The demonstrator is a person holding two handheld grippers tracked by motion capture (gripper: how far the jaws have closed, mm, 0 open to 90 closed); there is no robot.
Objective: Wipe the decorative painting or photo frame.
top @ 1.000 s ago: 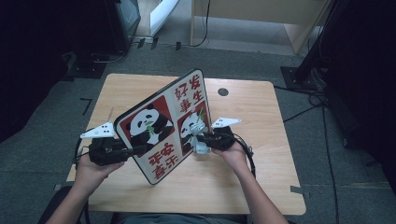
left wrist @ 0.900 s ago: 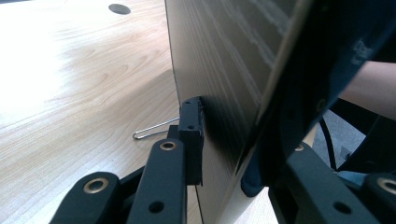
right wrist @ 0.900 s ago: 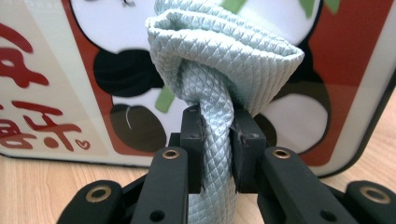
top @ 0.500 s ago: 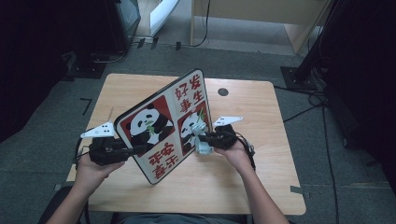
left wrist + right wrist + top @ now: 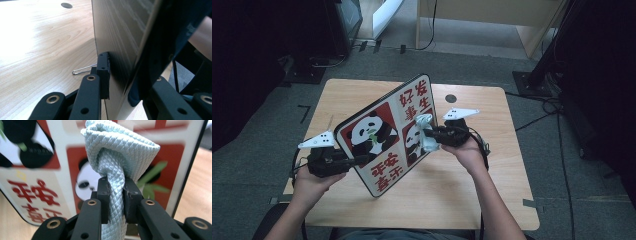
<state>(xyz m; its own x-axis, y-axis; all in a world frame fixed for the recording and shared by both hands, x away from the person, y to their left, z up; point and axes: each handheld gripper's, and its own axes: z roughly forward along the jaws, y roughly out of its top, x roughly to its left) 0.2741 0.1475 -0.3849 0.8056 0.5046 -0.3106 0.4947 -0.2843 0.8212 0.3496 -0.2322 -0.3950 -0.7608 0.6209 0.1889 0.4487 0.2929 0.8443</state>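
The left tongs (image 5: 354, 161) pinch the lower edge of the tilted rectangular red-and-white panda-print board (image 5: 384, 132) above the desk (image 5: 492, 200) — its printed face lies straight ahead of the right tongs (image 5: 432, 135), clamped on a bunched pale-blue cloth (image 5: 117, 157) touching it.

Pale-blue diamond-weave cloth (image 5: 120, 152), red-white panda board (image 5: 384, 135)

Right gripper (image 5: 428, 134) | shifted slightly up the panda board (image 5: 384, 132) toward its top edge | bunched pale-blue cloth (image 5: 426, 135) carried along, now nearer the upper characters | board tilt marginally altered.
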